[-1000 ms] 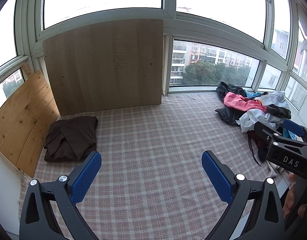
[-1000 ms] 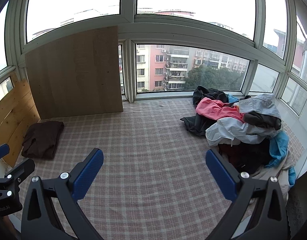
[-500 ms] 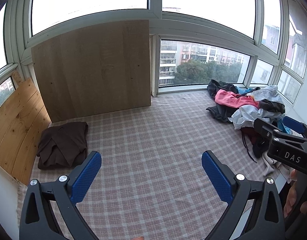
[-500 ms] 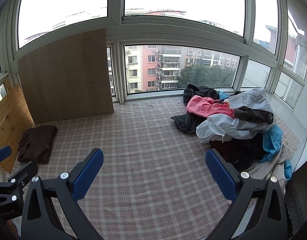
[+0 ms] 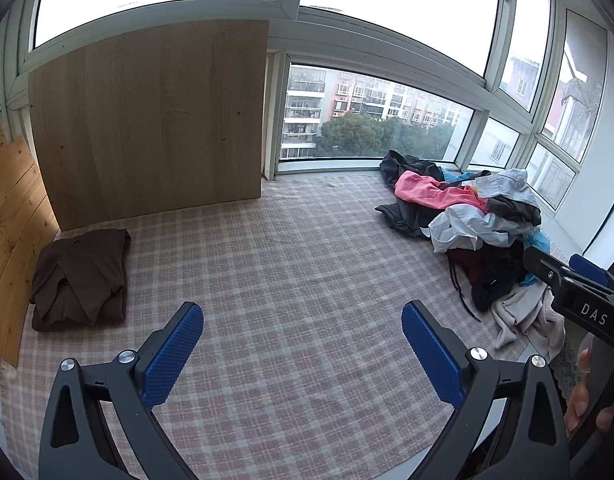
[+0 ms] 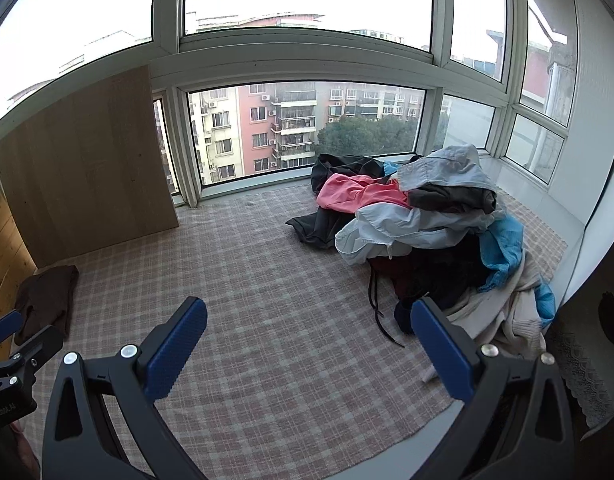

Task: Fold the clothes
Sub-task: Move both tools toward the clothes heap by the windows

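A pile of unfolded clothes (image 5: 467, 220) lies at the right of a plaid sheet (image 5: 287, 272); it also shows in the right wrist view (image 6: 423, 220), with pink, white, black and blue pieces. A folded dark brown garment (image 5: 81, 276) lies at the far left, also seen in the right wrist view (image 6: 47, 300). My left gripper (image 5: 303, 344) is open and empty above the sheet. My right gripper (image 6: 309, 348) is open and empty, its right finger near the pile's front edge. Each gripper shows at the edge of the other's view.
A wooden board (image 5: 147, 124) leans against the window at the back left. Wooden slats (image 5: 11, 236) line the left side. Glass windows (image 6: 303, 128) surround the platform. A white wall (image 6: 587, 184) stands to the right of the pile.
Both views have swung to the right, so the clothes pile sits nearer the centre and larger. Both grippers stay open and empty.
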Demonstrator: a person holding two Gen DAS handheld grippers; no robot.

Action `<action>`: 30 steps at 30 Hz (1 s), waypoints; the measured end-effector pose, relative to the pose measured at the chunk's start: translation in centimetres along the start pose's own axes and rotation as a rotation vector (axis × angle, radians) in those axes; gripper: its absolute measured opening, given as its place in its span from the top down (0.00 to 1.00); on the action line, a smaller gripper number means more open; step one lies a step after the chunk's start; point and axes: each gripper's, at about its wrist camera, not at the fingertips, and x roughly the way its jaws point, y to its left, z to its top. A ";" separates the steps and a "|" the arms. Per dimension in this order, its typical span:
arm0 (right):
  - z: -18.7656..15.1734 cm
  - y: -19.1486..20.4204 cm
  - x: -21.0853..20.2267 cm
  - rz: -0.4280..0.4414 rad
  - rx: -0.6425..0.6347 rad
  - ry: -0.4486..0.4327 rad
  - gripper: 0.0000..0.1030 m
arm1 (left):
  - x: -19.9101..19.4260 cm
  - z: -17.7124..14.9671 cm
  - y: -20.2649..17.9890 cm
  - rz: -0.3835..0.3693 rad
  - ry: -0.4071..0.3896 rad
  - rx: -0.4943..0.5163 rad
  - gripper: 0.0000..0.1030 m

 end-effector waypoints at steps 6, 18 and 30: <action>-0.9 -2.9 0.2 -0.025 0.069 0.017 0.00 | 0.3 -0.5 -1.6 -0.031 -0.048 0.035 0.04; -1.0 -9.2 2.4 0.007 0.084 -0.038 0.00 | 2.8 -0.1 -4.5 -0.024 0.024 0.028 0.03; 2.8 -20.4 8.7 0.052 0.074 0.001 0.00 | 6.3 1.8 -10.9 0.062 0.098 -0.016 0.03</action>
